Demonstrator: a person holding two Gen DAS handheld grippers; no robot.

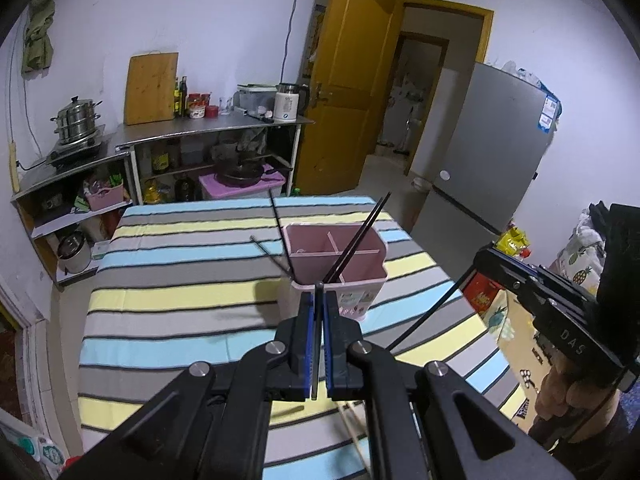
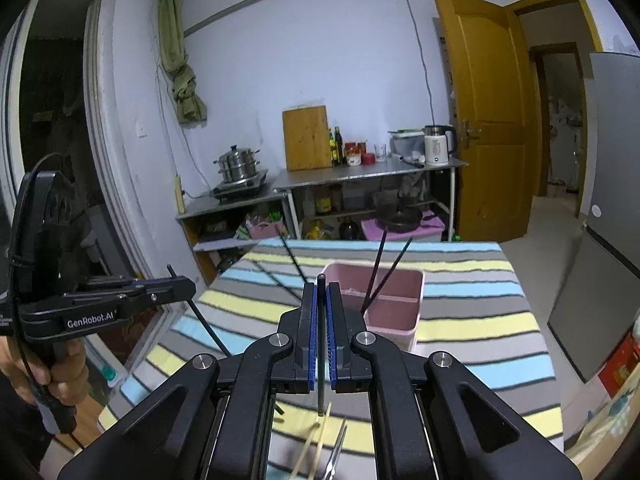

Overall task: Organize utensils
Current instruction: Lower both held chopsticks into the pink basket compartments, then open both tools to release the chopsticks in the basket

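A pink divided utensil holder [image 1: 340, 268] [image 2: 394, 300] stands on the striped tablecloth with two black chopsticks [image 1: 356, 240] [image 2: 384, 276] leaning in it. My left gripper [image 1: 319, 300] is shut on a black chopstick [image 1: 318, 344], held just in front of the holder. My right gripper [image 2: 321, 292] is shut on another black chopstick [image 2: 321, 360], left of the holder. Each gripper shows in the other's view, the right [image 1: 480, 258] and the left [image 2: 188, 282]. More black chopsticks [image 1: 276, 232] [image 2: 294, 264] lie on the cloth. Wooden chopsticks [image 2: 314, 444] and a metal utensil [image 2: 336, 452] lie near me.
The table [image 1: 180, 280] carries a striped cloth. Behind it stand steel counters [image 1: 208, 128] with a steamer pot [image 1: 78, 120], cutting board [image 1: 151, 88], bottles and kettle [image 1: 288, 102]. A grey fridge [image 1: 496, 152] stands right, by an open yellow door [image 1: 352, 80].
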